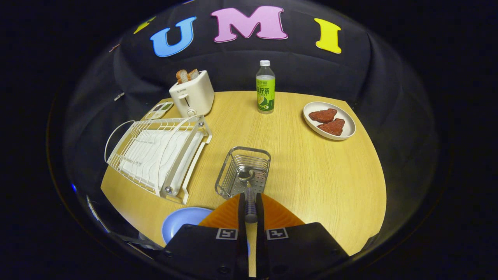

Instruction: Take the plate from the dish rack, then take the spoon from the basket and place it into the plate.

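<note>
My gripper (250, 198) is shut on the metal spoon's handle (250, 202). The spoon's bowl (246, 174) points ahead, over the wire basket (229, 181), which stands just beyond the fingers. A light blue plate (183, 223) lies flat on the wooden table, to the left of my fingers and close to the near edge, partly hidden behind the gripper body. The white dish rack (157, 153) stands further left and holds no dishes.
A white toaster (192, 95) with bread slices stands at the back left, with a small tray (157, 111) beside it. A green-labelled bottle (265, 87) stands at the back centre. A white plate (346, 132) with two reddish pieces is at the far right.
</note>
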Demonstrator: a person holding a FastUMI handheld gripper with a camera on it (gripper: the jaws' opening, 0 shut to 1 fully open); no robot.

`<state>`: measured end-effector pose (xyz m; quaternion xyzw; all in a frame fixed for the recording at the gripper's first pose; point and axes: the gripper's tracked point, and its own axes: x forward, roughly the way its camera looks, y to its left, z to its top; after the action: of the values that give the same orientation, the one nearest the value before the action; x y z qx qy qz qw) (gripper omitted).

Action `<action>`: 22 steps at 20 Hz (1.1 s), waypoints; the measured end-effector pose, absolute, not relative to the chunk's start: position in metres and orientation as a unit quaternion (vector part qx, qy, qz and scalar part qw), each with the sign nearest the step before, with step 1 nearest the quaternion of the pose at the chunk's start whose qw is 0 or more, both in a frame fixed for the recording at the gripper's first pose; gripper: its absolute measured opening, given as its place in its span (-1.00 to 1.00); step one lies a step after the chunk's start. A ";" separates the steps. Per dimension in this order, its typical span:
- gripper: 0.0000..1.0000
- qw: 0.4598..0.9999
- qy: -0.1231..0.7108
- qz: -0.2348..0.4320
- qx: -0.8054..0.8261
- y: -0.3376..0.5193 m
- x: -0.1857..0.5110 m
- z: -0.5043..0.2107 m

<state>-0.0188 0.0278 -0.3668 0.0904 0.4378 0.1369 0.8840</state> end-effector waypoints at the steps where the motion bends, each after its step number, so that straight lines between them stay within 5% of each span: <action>1: -0.76 0.886 0.433 0.133 0.102 0.028 -0.018 -0.360; 16: -0.77 0.898 0.369 0.176 0.163 0.039 -0.080 -0.251; 22: -0.76 0.878 0.412 0.216 0.111 0.058 -0.141 -0.281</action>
<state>-0.1410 0.0575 -0.2809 0.1110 0.4117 0.2159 0.8784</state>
